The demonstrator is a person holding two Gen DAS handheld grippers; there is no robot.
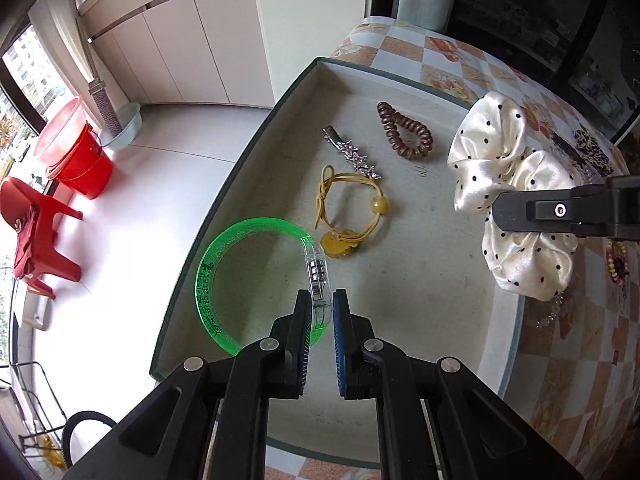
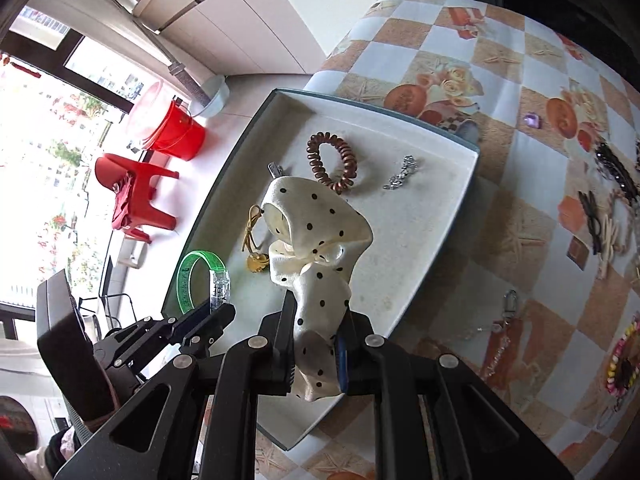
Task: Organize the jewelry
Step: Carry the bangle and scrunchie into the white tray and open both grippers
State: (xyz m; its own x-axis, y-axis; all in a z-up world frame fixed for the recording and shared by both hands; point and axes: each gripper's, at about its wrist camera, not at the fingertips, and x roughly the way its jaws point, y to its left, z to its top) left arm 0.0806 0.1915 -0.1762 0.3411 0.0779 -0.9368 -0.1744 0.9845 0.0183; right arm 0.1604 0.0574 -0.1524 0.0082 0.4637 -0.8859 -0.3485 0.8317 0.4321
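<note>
A shallow grey tray (image 1: 280, 96) (image 2: 448, 208) lies on the checkered tablecloth. My left gripper (image 1: 321, 300) is shut on the clear clasp of a green bangle (image 1: 208, 280) (image 2: 188, 276), which sits at the tray's near left. My right gripper (image 2: 316, 332) (image 1: 516, 210) is shut on a white polka-dot scrunchie (image 2: 316, 232) (image 1: 500, 152) and holds it above the tray's right part. In the tray lie a brown coil hair tie (image 1: 404, 130) (image 2: 332, 160), a star hair clip (image 1: 352, 156), a yellow elastic hair tie (image 1: 352, 208) (image 2: 254, 248) and a small silver piece (image 2: 402, 172).
More jewelry lies on the tablecloth to the right: a beaded bracelet (image 2: 622, 364), a keychain with clasp (image 2: 508, 312), dark hair clips (image 2: 600, 216) and a small purple bead (image 2: 532, 121). The table edge drops to a floor with a red bucket (image 1: 82, 160) and red stool (image 1: 36, 232).
</note>
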